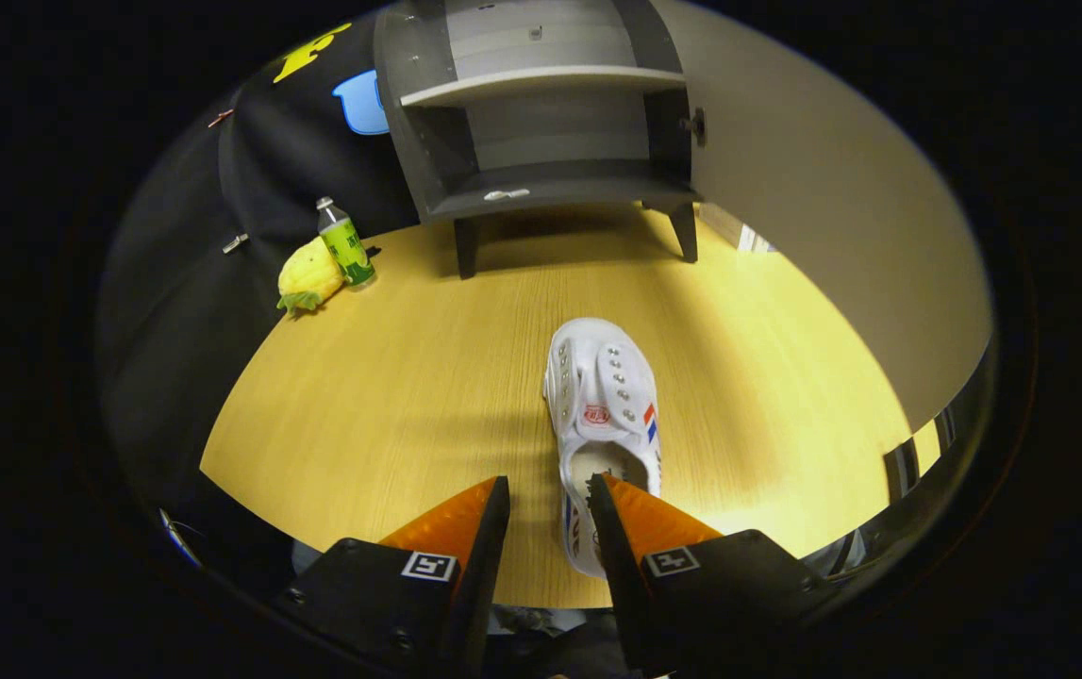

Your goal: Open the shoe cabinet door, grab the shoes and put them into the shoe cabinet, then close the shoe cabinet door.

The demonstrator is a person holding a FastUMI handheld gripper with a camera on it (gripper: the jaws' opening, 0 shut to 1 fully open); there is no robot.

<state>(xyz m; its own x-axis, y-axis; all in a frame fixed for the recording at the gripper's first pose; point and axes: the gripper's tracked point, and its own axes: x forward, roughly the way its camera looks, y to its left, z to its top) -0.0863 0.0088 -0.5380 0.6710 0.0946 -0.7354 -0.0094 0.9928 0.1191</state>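
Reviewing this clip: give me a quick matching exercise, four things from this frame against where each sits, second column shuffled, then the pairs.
Things:
1. white shoe
2. green bottle
3. yellow plush toy
4. cabinet door

Places or states:
A. swung open beside the shoe cabinet
B. lying on the table, against the bottle
C. heel beside one finger of the open tool, toe toward the cabinet
D. upright by the cabinet's front leg, near the black cloth

Pairs: 1-C, 2-D, 3-B, 4-A
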